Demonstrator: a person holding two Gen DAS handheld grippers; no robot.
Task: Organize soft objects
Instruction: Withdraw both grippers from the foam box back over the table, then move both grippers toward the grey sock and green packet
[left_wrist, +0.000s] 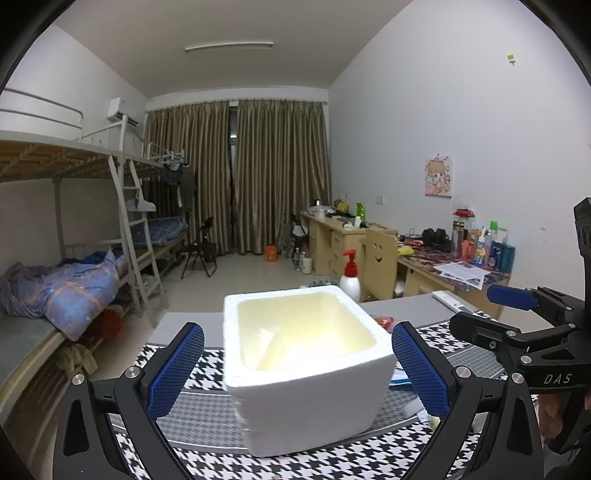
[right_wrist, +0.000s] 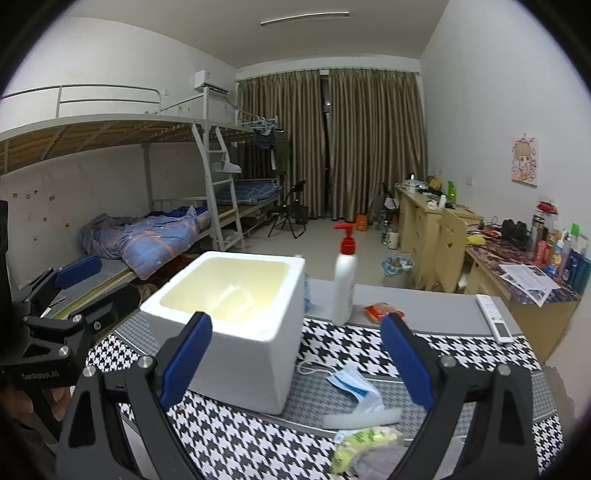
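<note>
1. Foam box (right_wrist: 236, 332): white polystyrene, open top, yellowish interior, upright on the houndstooth cloth (right_wrist: 229, 443) of the bench.
2. Face mask (right_wrist: 356, 384): blue and white, crumpled, ear loop trailing, just right of the box.
3. Foam strip (right_wrist: 360, 417): white, flat, touching the mask's near side.
4. Yellow-green soft item (right_wrist: 364, 441): crumpled, nearest edge, beside a grey cloth (right_wrist: 382, 461).

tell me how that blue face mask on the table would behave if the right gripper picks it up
The face mask lies crumpled with loose ear loops, so it is probably floppy and would sag from the right gripper. It looks thin, likely very light.
</note>
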